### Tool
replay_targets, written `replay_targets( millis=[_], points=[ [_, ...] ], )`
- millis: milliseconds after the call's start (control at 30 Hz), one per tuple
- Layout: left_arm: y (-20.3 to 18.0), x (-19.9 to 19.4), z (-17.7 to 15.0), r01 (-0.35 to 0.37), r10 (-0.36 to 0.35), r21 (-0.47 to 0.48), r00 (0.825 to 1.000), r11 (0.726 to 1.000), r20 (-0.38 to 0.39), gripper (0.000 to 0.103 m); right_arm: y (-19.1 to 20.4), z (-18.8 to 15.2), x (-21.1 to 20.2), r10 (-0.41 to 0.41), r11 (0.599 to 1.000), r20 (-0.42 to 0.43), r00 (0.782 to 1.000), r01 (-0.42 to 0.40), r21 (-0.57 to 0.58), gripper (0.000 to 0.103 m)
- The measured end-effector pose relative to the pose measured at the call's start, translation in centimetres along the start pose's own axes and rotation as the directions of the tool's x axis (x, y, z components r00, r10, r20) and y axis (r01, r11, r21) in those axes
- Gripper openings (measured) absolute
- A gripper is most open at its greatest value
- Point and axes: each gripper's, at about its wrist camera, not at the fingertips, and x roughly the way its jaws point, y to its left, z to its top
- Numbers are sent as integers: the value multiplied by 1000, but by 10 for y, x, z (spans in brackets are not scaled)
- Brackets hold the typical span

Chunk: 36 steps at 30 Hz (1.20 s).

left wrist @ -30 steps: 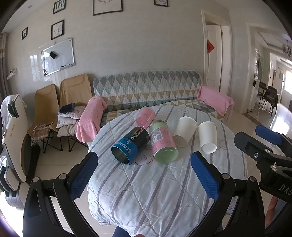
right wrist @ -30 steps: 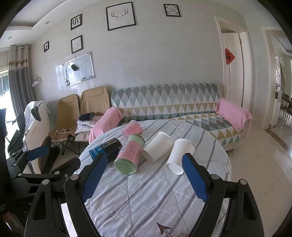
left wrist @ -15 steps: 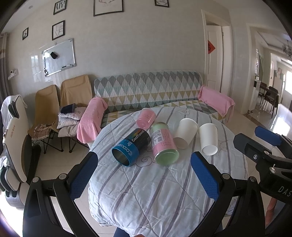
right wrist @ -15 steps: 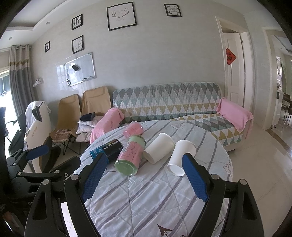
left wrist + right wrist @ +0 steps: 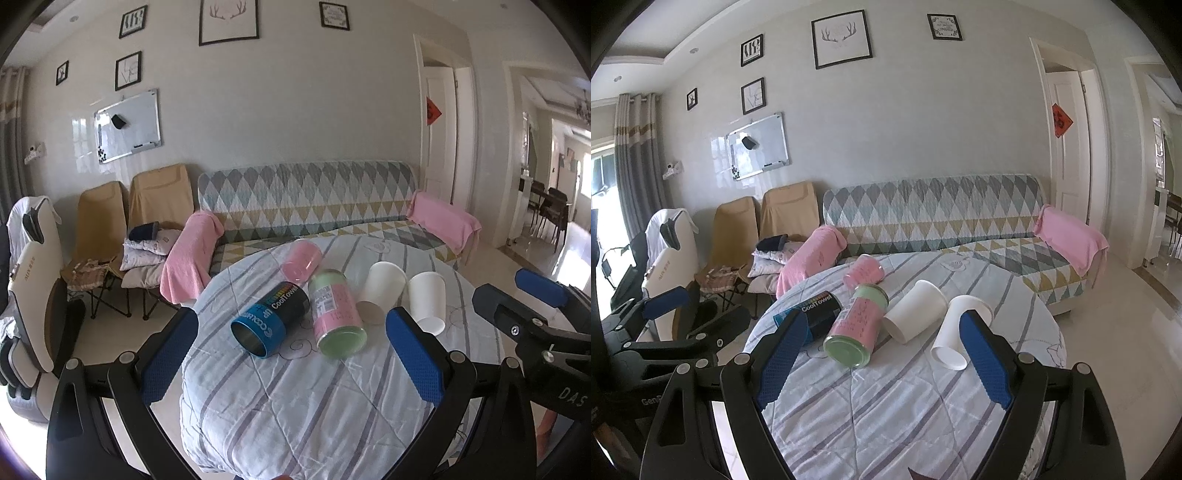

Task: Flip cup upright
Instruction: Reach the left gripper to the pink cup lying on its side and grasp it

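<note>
Several containers lie on their sides on a round table: two white paper cups point(image 5: 381, 291) point(image 5: 426, 301), a pink and green jar point(image 5: 336, 317), a blue and black CoolTowel can point(image 5: 271, 319) and a small pink cup point(image 5: 301, 258). They also show in the right wrist view: the white cups point(image 5: 916, 315) point(image 5: 960, 328), the jar point(image 5: 858, 328), the can point(image 5: 816, 312), the pink cup point(image 5: 864, 271). My left gripper point(image 5: 291, 354) is open and empty, short of the can and jar. My right gripper point(image 5: 882, 354) is open and empty, near the white cups.
The table point(image 5: 295, 406) wears a striped quilted cloth. Behind it stands a patterned sofa point(image 5: 306, 199) with pink towels. Folding chairs point(image 5: 147, 206) and a white massage chair point(image 5: 33, 280) stand at the left. A doorway point(image 5: 439, 129) is at the right.
Both grippers have drifted slightly; the containers sit a little lower and nearer in both views. Nothing on the table has moved.
</note>
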Motion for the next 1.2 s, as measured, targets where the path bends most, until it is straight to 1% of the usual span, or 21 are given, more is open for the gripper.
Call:
replay_targets(
  millis=[233,367,500,767,900,1000,1067,1133,1200],
  points=[
    [-2,11,7,-16,16,14,1000,1000,0,103,-8,6,10,16,1000,14,1000,-17,10,86],
    [0,20,15,-45,44,20,999,999,6,103,-12,10,19,26,1000,17,1000,-26,10,86],
    [1,35,22,-81,81,52,997,995,-4,103,-16,13,31,31,999,9,999,-31,11,86],
    [2,72,40,-72,79,106,995,992,-58,103,-28,14,62,47,998,-44,998,-45,33,86],
    [1,97,48,-28,43,127,992,991,-120,103,-32,21,81,51,998,-67,996,-48,46,86],
    [-3,121,55,31,-1,150,981,988,-195,103,-37,24,95,53,997,-85,995,-47,63,86],
    [-2,141,61,82,-41,150,965,985,-259,103,-39,26,102,53,996,-90,994,-47,69,86],
    [-2,160,66,122,-72,148,949,981,-306,103,-42,29,111,46,997,-101,994,-39,71,86],
    [-3,184,71,137,-75,152,931,979,-357,103,-46,30,121,48,996,-105,993,-40,82,86]
  ],
)
